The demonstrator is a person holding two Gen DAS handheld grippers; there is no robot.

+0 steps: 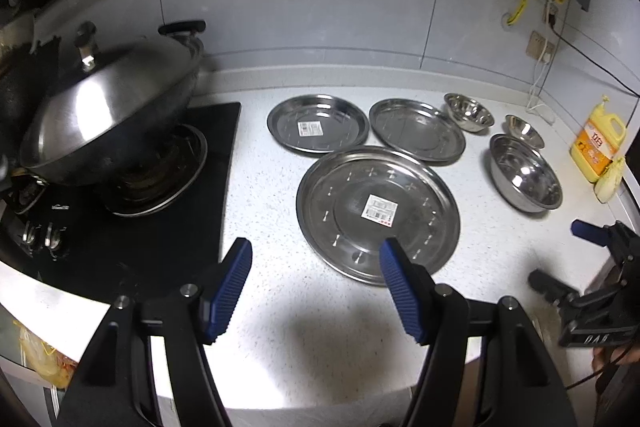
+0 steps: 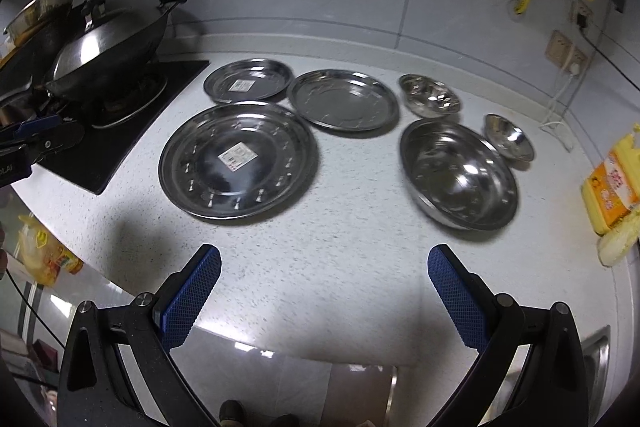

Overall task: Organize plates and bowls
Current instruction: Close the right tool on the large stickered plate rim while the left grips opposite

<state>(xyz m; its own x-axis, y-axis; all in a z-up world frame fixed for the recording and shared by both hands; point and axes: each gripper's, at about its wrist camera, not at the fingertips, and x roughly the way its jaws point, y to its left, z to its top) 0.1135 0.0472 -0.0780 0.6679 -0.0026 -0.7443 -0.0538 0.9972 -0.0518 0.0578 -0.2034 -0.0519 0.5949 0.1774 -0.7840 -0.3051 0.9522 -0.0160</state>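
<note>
Three steel plates and three steel bowls lie spread on the speckled white worktop. The large plate with a paper label sits nearest the front edge, about midway along. Behind it, toward the back edge, are a smaller labelled plate and, just beside that, a plain plate; both appear to touch or nearly touch the large plate's rim. Toward the right end stand the bowls: the big bowl closest to the front, a medium bowl behind it near the back edge, and a small bowl just beside the big one.

My left tongs hang over the front edge with blue pads spread wide, holding nothing; one pad overlaps the large plate's near rim in the view. My right tongs are likewise wide apart and empty, over the front edge.

At the left end a lidded wok sits on the black stove. A yellow bottle stands at the right end.
</note>
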